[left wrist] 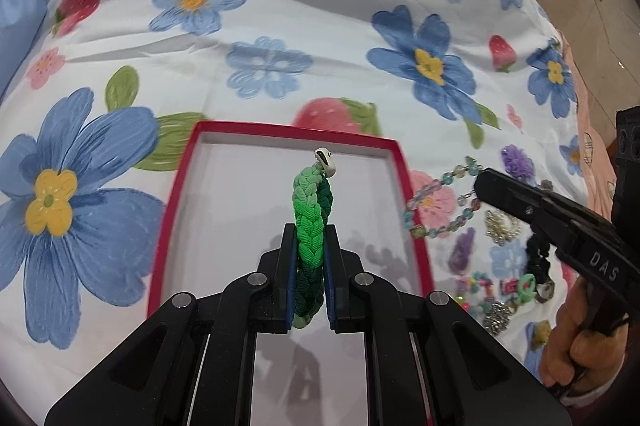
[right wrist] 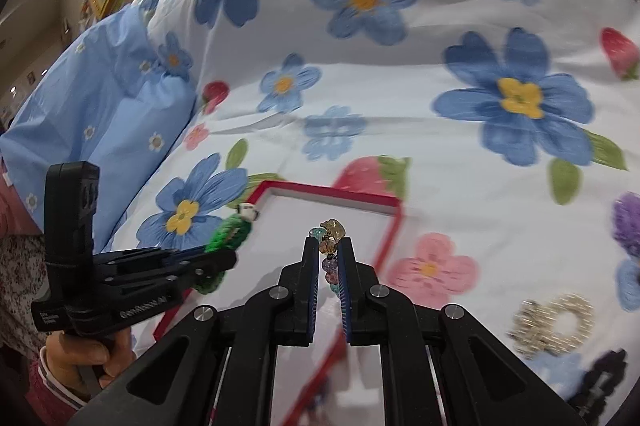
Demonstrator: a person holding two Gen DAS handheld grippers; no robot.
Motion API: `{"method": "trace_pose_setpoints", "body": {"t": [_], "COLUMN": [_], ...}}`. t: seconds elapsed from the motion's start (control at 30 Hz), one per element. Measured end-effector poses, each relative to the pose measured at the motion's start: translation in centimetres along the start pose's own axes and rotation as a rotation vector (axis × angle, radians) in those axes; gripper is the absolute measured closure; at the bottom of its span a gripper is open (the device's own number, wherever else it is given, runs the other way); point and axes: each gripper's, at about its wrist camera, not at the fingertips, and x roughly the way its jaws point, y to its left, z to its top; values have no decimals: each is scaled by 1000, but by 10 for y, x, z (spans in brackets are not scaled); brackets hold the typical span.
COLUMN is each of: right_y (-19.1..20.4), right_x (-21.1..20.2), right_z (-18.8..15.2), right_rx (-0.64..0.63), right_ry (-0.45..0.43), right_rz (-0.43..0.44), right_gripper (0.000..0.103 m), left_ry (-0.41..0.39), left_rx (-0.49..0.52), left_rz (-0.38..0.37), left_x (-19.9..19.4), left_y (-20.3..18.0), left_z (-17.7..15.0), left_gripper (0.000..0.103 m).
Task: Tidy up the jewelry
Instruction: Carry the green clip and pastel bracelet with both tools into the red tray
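My left gripper [left wrist: 311, 230] is shut on a green braided bracelet [left wrist: 310, 202] with a white bead at its far end. It hangs over a white box with a red rim [left wrist: 296, 134]. My right gripper [right wrist: 329, 242] is shut on a bracelet of pastel glass beads [right wrist: 332, 228], above the same box [right wrist: 328, 192] near its right side. In the left wrist view the right gripper [left wrist: 480, 182] comes in from the right, the bead bracelet [left wrist: 444, 181] dangling from its tip. In the right wrist view the left gripper [right wrist: 228, 258] holds the green bracelet [right wrist: 224, 232] at the box's left rim.
The box lies on a white bedsheet with blue flowers and strawberries [left wrist: 280, 26]. Several loose jewelry pieces [left wrist: 500, 286] lie right of the box, among them a silver rhinestone piece [right wrist: 556, 322] and a purple pompom [right wrist: 628, 222]. A blue pillow [right wrist: 100, 98] is at the left.
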Motion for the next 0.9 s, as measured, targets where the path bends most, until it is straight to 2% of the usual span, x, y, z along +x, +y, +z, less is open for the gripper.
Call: {"method": "trace_pose_setpoints", "body": {"t": [0.17, 0.37, 0.6, 0.9], "right_y": [17, 16, 2, -5], "right_x": [37, 79, 106, 122], "right_z": [2, 0, 4, 3], "right_rx": [-15, -16, -26, -43], "right_ry": [38, 109, 160, 205], "right_rz": [31, 32, -12, -51], "right_gripper": [94, 94, 94, 94], "left_ry": [30, 68, 113, 123], "left_rx": [-28, -30, -32, -31], "left_rz": [10, 31, 63, 72], "left_x": [17, 44, 70, 78], "left_y": [16, 24, 31, 32], "left_z": [4, 9, 11, 10], "left_gripper": [93, 93, 93, 89]}}
